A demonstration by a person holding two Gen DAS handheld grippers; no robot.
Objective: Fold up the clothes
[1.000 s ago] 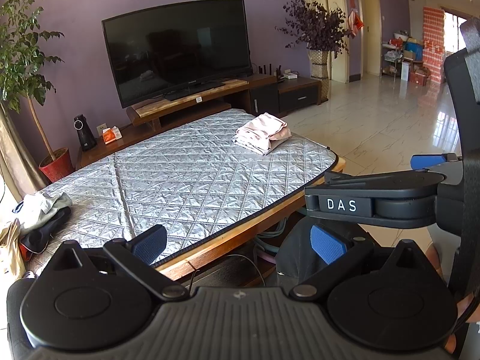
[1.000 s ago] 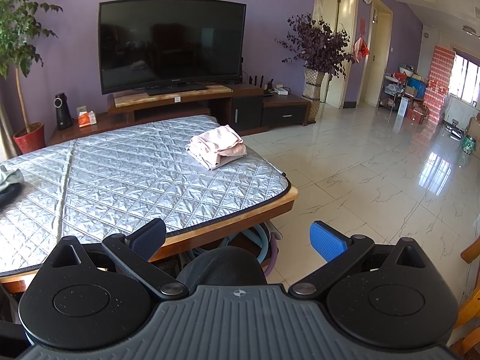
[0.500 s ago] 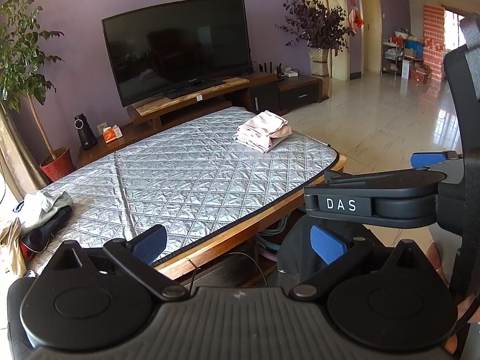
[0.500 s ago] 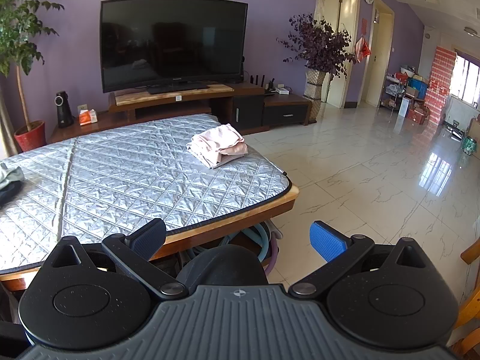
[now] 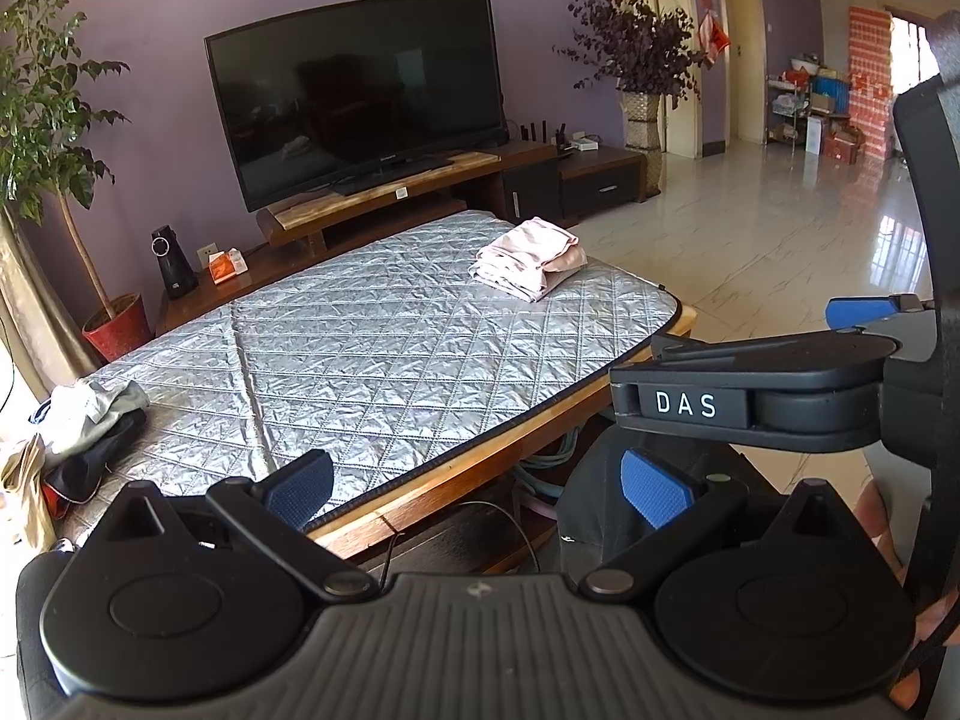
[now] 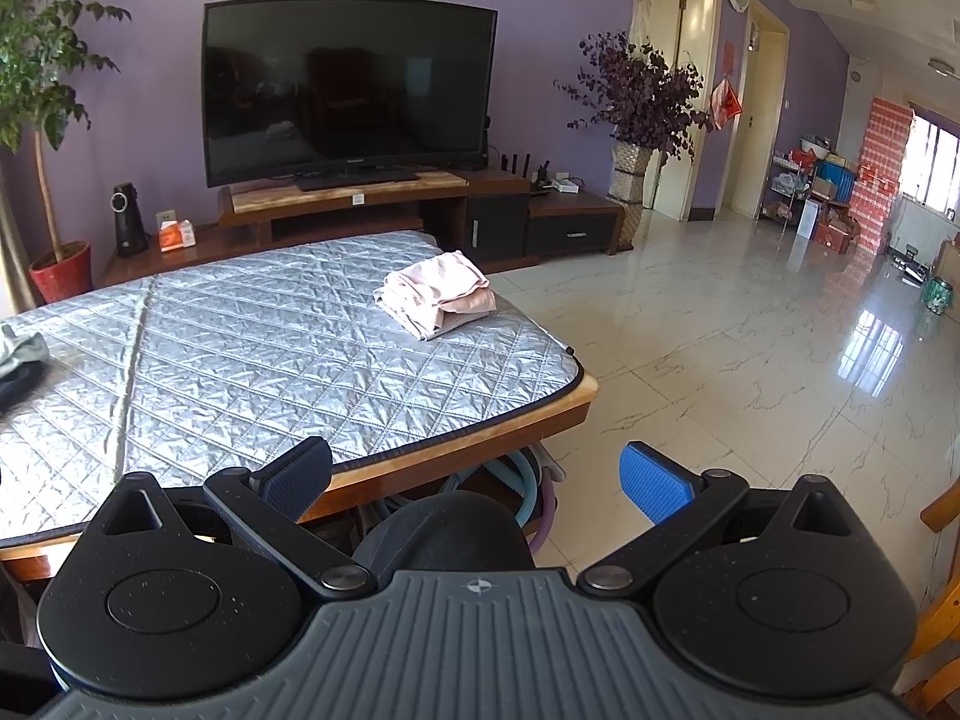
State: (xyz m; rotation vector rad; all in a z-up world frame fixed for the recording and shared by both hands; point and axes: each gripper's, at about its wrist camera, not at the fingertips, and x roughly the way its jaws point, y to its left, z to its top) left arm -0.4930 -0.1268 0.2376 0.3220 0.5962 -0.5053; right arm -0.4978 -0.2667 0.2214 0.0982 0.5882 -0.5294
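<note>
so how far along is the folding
Done: a folded pink garment sits at the far right end of the quilted silver table cover. In hand: nothing; left tool and right tool are both open. Left: the crumpled grey and dark clothes pile at the left end.

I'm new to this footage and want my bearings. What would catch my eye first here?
Probably the silver quilted cover spread over the table, with a folded pink garment near its far right corner and a crumpled pile of clothes at its left end. Behind it, a large dark TV stands against the purple wall. Both tongs, left and right, are open and hold nothing.
</note>
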